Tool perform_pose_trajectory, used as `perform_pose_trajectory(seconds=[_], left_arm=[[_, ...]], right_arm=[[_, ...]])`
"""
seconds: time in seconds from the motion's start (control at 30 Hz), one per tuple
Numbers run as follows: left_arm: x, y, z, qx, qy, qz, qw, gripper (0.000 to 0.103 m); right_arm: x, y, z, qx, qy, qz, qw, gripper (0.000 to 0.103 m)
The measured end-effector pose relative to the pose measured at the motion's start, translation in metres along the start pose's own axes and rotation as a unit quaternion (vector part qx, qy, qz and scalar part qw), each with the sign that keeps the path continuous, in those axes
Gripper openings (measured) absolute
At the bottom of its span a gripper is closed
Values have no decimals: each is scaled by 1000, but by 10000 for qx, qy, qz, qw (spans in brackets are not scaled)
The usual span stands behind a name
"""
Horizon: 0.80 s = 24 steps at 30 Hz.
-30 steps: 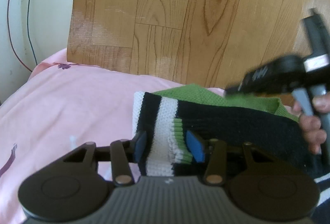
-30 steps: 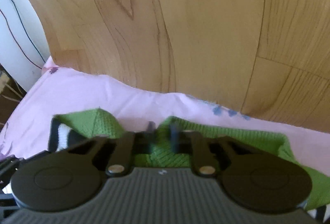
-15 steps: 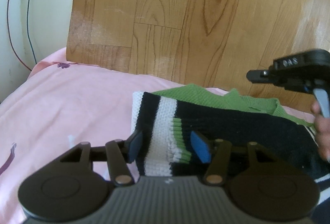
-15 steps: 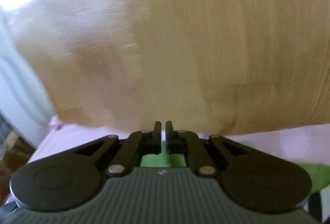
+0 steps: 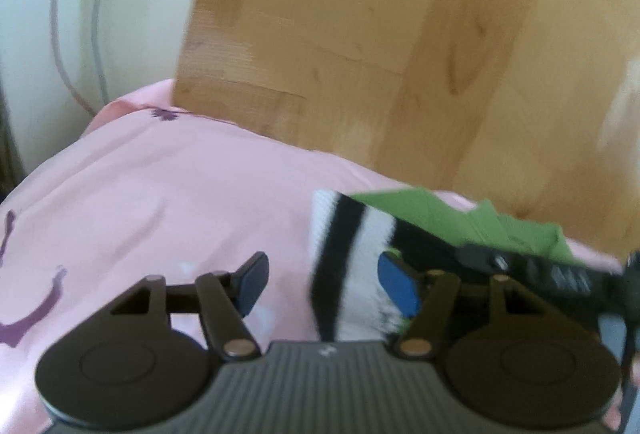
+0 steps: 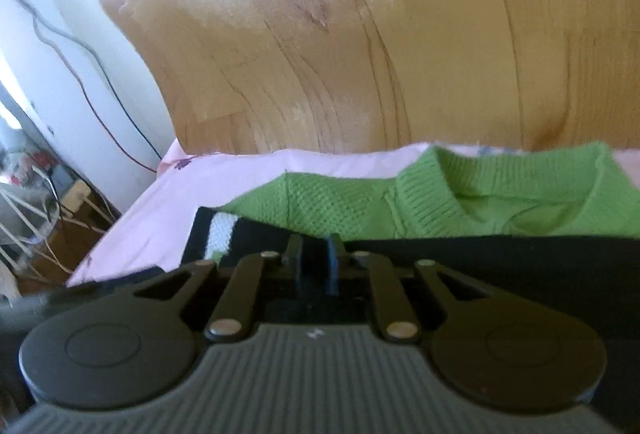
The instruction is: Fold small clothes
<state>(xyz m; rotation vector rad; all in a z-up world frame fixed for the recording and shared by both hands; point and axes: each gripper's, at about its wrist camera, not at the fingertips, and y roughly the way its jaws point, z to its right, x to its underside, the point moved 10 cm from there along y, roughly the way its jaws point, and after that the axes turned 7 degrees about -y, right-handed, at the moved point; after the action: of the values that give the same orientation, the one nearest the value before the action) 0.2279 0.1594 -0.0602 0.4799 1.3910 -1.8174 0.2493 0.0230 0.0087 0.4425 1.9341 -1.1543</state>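
Note:
A green knit sweater (image 6: 340, 206) with a black sleeve (image 6: 500, 258) and a black-and-white striped cuff (image 5: 348, 266) lies on the pink bedsheet (image 5: 160, 202). My left gripper (image 5: 325, 288) hangs low over the cuff's left edge, its jaws opening. The right blue pad (image 5: 398, 290) overlaps the cuff and the left pad (image 5: 252, 286) stands clear over the sheet, so nothing is pressed. My right gripper (image 6: 314, 262) sits over the black sleeve near the cuff (image 6: 218, 230). Its jaws are opening, a narrow gap apart, with no cloth pinched. It shows blurred as the right gripper (image 5: 540, 270) in the left wrist view.
A wooden headboard (image 6: 360, 74) rises right behind the bed. Cables (image 6: 100, 102) run down the white wall at the left. Beside the bed's left edge the floor holds a power strip (image 6: 76, 194) and more wires. Bare pink sheet extends to the left of the sweater.
My left jaws have spread off the cuff and the gripper has shifted left. My right gripper swung from facing the headboard down over the black sleeve, and its jaws parted slightly.

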Motion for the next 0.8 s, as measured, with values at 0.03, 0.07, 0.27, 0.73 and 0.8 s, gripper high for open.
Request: perform_pose_trajectory(seconds=[0.03, 0.07, 0.27, 0.73, 0.8], left_arm=[[-4, -1, -7, 2, -152, 15, 9999, 61], [-8, -2, -12, 9, -292, 25, 9996, 61], [-23, -8, -38, 149, -1017, -23, 9947, 60], [-2, 7, -8, 316, -497, -361, 9976, 61], [2, 8, -4, 275, -407, -373, 9981, 62]], right_arm=[[2, -7, -6, 25, -182, 34, 9998, 23], [2, -13, -15, -5, -373, 85, 9993, 25], [-8, -13, -64, -419, -1263, 194, 9909, 29], [14, -8, -54, -996, -1023, 55, 9897, 32], [15, -19, -34, -894, -711, 204, 9932, 32]])
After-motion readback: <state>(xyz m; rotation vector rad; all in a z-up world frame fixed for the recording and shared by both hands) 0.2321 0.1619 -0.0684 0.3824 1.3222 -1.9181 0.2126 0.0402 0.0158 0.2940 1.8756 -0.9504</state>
